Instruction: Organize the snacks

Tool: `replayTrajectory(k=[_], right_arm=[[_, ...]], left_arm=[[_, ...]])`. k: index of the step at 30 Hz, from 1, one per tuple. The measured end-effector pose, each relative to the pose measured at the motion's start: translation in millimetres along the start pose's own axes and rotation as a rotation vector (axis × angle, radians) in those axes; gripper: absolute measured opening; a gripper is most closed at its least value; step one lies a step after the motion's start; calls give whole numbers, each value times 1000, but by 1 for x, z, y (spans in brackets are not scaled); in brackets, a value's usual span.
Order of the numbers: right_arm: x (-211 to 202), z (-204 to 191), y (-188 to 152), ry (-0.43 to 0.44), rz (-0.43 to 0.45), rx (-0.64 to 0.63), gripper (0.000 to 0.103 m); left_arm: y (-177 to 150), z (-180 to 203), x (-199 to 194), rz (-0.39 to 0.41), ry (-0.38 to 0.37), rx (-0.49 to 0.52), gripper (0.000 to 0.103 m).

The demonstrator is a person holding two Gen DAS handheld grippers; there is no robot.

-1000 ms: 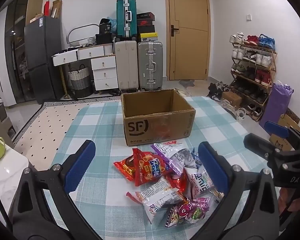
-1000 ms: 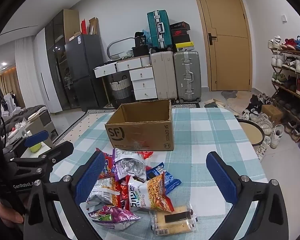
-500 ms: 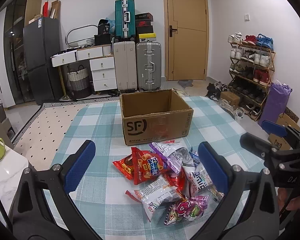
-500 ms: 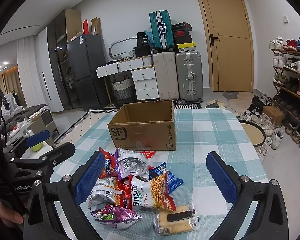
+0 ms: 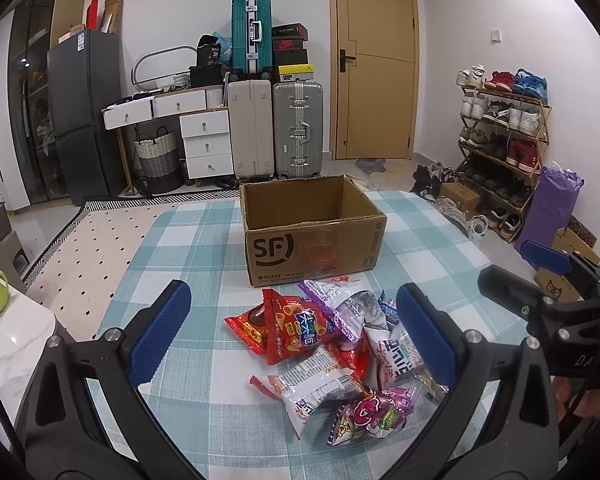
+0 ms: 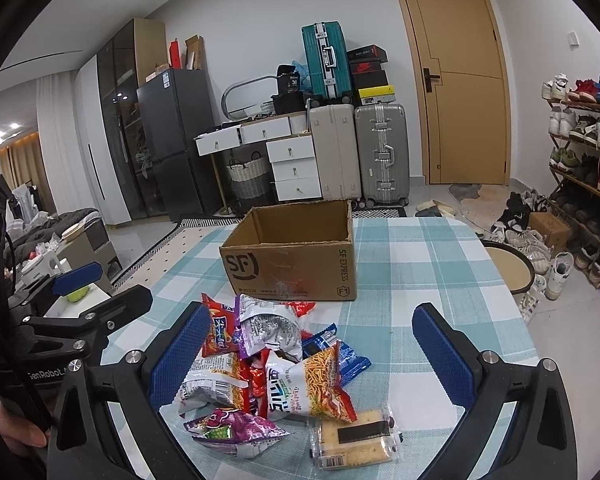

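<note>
Crinkly foil snack packets (image 5: 332,348) heaped on checked counter (image 5: 188,240), just before open SF cardboard box (image 5: 312,232). Left hand-held gripper (image 5: 288,332) spread wide, empty, above heap; right hand-held gripper (image 6: 312,352) likewise wide, empty. Packets likely light, puffy, slippery; pinch sealed edge, not air-filled middle. Cracker pack (image 6: 354,436) apart at front, probably brittle. Box floor hidden; lower packets buried, labels unclear.

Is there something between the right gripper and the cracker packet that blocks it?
Nothing visible does. The right gripper is open above the pile, and the cracker packet lies alone at the near edge, uncovered.
</note>
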State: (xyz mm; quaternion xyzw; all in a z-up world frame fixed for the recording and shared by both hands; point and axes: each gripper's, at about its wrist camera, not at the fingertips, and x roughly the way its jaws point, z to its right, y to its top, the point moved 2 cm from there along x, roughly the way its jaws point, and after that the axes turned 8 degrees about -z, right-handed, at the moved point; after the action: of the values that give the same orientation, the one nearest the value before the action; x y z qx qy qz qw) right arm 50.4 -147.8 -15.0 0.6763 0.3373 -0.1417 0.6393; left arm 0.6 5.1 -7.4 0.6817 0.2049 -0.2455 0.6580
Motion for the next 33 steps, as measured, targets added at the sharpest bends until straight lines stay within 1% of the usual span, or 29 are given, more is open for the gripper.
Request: replayTrajectory(k=[33], right_arm=[[-7, -4, 2, -7, 12, -6, 103]], left_arm=[[-3, 2, 1, -14, -18, 10, 103]])
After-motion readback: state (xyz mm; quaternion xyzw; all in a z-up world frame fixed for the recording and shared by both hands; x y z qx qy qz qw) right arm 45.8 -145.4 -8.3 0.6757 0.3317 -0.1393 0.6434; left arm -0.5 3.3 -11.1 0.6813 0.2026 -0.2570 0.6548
